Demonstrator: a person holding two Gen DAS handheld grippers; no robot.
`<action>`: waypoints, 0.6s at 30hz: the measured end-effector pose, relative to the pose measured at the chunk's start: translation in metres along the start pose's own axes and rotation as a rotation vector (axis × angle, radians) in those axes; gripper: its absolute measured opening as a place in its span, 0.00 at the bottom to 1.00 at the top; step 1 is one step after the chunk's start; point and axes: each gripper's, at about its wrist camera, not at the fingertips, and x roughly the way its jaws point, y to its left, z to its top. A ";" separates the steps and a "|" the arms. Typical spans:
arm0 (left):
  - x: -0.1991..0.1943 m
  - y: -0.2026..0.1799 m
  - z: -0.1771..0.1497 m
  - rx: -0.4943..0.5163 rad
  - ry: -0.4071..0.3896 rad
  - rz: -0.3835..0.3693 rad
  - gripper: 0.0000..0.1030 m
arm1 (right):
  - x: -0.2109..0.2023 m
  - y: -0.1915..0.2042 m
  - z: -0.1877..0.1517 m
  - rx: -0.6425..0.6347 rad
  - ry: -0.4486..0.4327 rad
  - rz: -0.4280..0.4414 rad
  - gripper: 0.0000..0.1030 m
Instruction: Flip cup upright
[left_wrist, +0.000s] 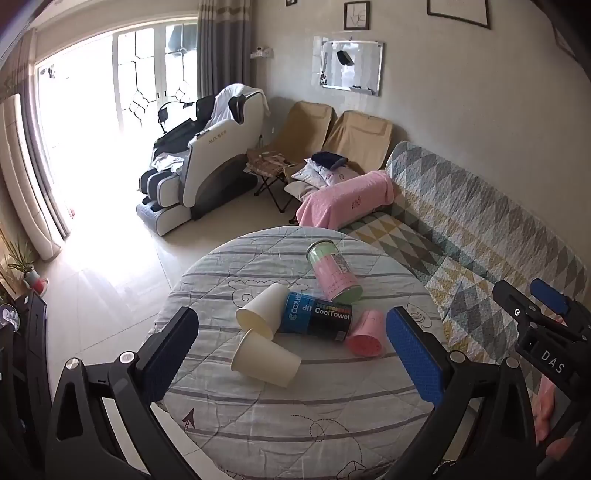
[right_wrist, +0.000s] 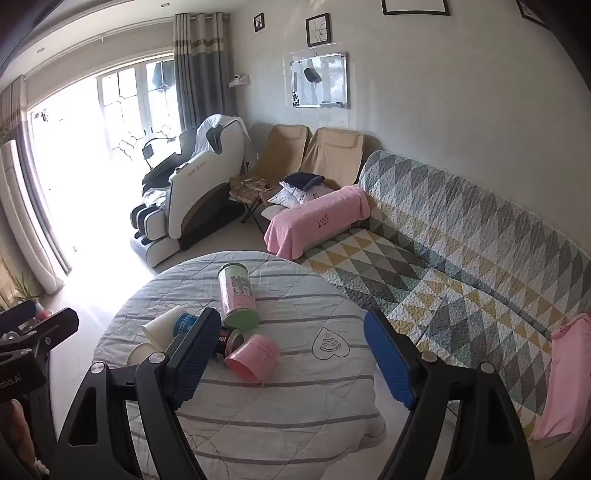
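- The left gripper (left_wrist: 291, 350) hangs above the near edge of the round quilt-covered table (left_wrist: 258, 424), jaws spread wide, holding nothing.
- The right gripper (right_wrist: 291, 354) hovers by the table's right side, equally wide and empty.
- Nearest the left jaws a cream paper cup (left_wrist: 265, 363) lies on its side at mid-table, a second cream cup (left_wrist: 260, 312) touching it behind.
- A pink cup (right_wrist: 253, 357) lies tipped beside a blue CoolTowel canister (left_wrist: 317, 316) and a pink-and-green canister (left_wrist: 334, 271).
- Judged: the approach step; next, close on one tipped cup's wall and rotate it upright.
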 end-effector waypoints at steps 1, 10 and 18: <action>0.000 -0.001 0.000 0.015 0.009 0.015 1.00 | 0.000 0.000 0.000 0.002 -0.004 0.000 0.79; 0.001 0.000 -0.003 0.000 0.014 0.001 1.00 | -0.003 0.001 0.000 0.016 0.000 0.005 0.79; -0.001 -0.001 -0.005 -0.007 0.012 0.004 1.00 | -0.004 0.000 -0.003 0.013 0.005 0.001 0.79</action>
